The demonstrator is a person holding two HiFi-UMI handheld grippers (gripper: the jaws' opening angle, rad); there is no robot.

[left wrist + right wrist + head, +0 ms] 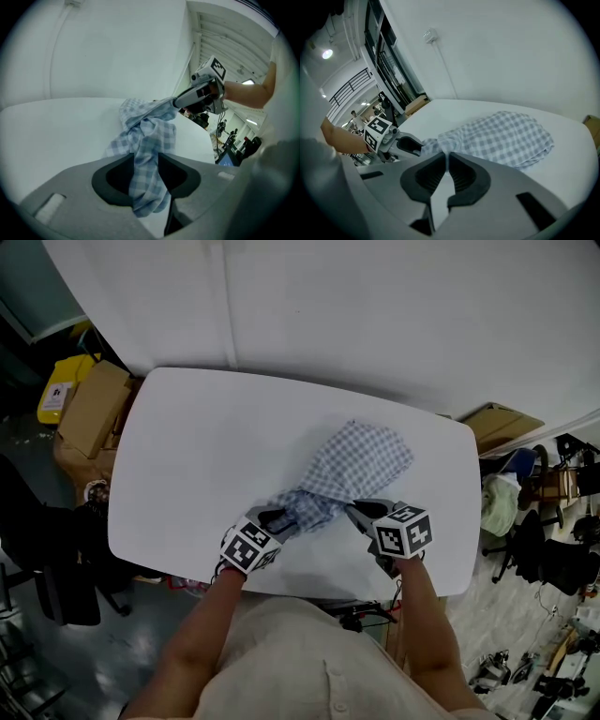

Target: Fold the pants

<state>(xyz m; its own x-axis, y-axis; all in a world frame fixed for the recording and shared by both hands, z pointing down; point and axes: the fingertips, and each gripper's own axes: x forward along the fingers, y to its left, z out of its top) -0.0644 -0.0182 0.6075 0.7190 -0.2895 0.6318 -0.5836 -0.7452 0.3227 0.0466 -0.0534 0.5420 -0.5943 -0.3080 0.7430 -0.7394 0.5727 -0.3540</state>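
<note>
Two grippers pinch the near end of the checked pants (356,465), which lie bunched on the white table (206,446), toward its near right side. The left gripper (284,518) clamps a thick twist of cloth, its jaws partly apart around it. The right gripper (361,511), jaws almost together, nips a thin edge. Gripping two separate points probably serves to spread the fabric flat before folding.
</note>
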